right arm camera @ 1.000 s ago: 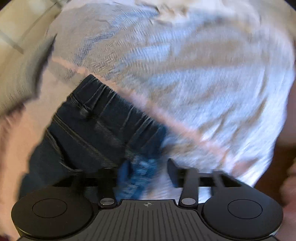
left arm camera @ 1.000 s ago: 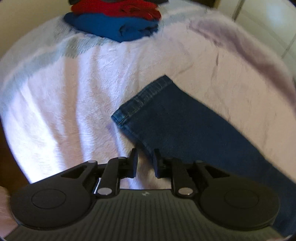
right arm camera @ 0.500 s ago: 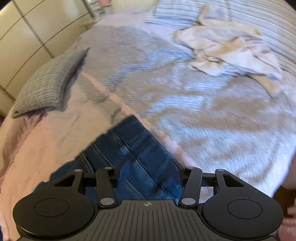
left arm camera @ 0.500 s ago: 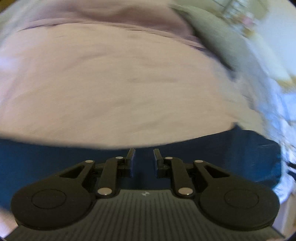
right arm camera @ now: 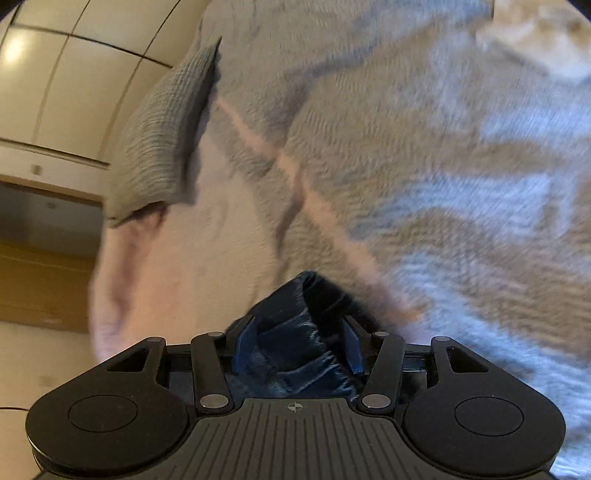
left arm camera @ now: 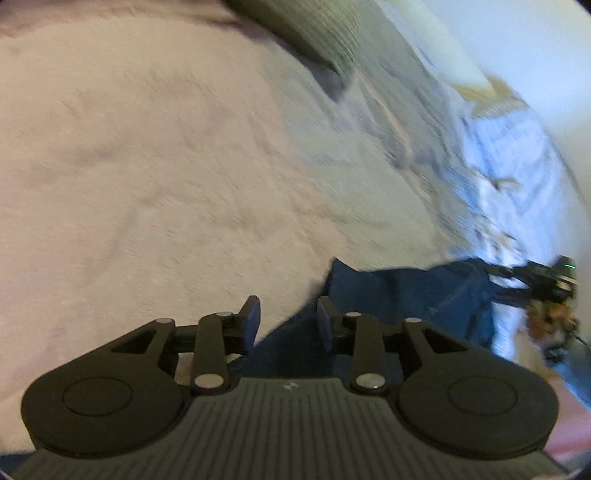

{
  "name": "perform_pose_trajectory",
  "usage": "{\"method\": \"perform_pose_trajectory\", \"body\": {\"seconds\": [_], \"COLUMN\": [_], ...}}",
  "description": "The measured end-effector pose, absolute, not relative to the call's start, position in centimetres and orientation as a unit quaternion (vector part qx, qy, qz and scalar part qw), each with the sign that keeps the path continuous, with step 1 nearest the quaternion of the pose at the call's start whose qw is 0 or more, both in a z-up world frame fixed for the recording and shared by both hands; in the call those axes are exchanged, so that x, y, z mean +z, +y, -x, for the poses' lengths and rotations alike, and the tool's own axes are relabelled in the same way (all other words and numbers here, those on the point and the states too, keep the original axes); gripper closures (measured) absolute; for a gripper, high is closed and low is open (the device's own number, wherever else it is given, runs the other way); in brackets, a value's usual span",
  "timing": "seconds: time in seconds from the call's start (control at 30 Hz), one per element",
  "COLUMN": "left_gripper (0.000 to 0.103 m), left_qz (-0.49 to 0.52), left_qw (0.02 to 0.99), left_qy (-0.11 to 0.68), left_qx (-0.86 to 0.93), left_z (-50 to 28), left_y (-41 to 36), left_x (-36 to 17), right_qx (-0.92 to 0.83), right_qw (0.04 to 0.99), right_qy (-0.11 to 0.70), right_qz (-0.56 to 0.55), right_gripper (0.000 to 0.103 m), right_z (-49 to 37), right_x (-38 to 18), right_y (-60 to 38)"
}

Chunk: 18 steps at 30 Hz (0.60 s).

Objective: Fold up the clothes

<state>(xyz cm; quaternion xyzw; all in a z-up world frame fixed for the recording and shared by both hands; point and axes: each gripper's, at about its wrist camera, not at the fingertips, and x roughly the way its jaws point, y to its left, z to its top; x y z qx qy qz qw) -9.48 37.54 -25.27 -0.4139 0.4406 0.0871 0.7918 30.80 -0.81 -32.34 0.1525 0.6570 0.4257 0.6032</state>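
In the left wrist view, a soft, fuzzy pale pink blanket [left arm camera: 147,177] fills the left and centre of the frame. At the bottom, the left tool [left arm camera: 288,317] stands with its black fingers parted; its jaws have just been opening, and nothing is pinched between them, though the dark blue denim of the jeans [left arm camera: 399,295] lies under and beyond the right-hand finger. The jeans are a flat, folded mass running from the bottom centre toward the right edge, long axis roughly level across the frame. A ribbed grey-green pillow [left arm camera: 317,33] sits at the upper centre, and a blurred blue-and-white woven bedspread [left arm camera: 509,155] curves down the right side. In the right wrist view, cream cupboard panels [right arm camera: 74,92] occupy the upper left, with the pillow [right arm camera: 162,140] next to them. At the bottom centre, the right tool [right arm camera: 295,350] grips a bunched, gathered band of the jeans [right arm camera: 306,332] between its blue pads, the cloth rising in a hump toward the frame's centre. No writing is readable.
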Motion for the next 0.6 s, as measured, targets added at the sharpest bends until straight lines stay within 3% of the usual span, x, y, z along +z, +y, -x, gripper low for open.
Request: {"method": "perform_pose_trajectory", "body": {"seconds": [0.3, 0.4, 0.43, 0.47, 0.53, 0.57, 0.6], "left_gripper": [0.069, 0.071, 0.077, 0.095, 0.097, 0.098, 0.098], "left_qz": [0.463, 0.466, 0.462, 0.451, 0.425, 0.411, 0.397], "left_qw": [0.757, 0.754, 0.755, 0.761, 0.779, 0.787, 0.795], "left_qy": [0.460, 0.461, 0.463, 0.463, 0.458, 0.456, 0.453], "left_qx": [0.045, 0.047, 0.048, 0.051, 0.059, 0.063, 0.067], "left_z": [11.6, 12.1, 11.9, 11.8, 12.1, 12.2, 12.3], "left_y": [39.0, 39.1, 39.0, 38.7, 37.9, 37.6, 37.2], "left_x": [-27.2, -27.3, -27.3, -27.1, -26.4, -26.1, -25.8], "right_qx": [0.466, 0.463, 0.460, 0.458, 0.459, 0.457, 0.455], "right_qw": [0.560, 0.559, 0.562, 0.565, 0.584, 0.599, 0.613], "right_qy": [0.664, 0.665, 0.665, 0.664, 0.652, 0.645, 0.636], "right_qz": [-0.169, -0.175, -0.174, -0.172, -0.150, -0.131, -0.111], "right_gripper": [0.051, 0.055, 0.059, 0.065, 0.072, 0.098, 0.099], "right_z": [-31.6, -31.8, -31.8, -31.8, -31.5, -31.1, -30.7], "right_x": [-34.0, -34.2, -34.3, -34.3, -33.7, -33.1, -32.4], "right_y": [0.2, -0.3, -0.3, -0.3, 0.0, 0.1, 0.2]}}
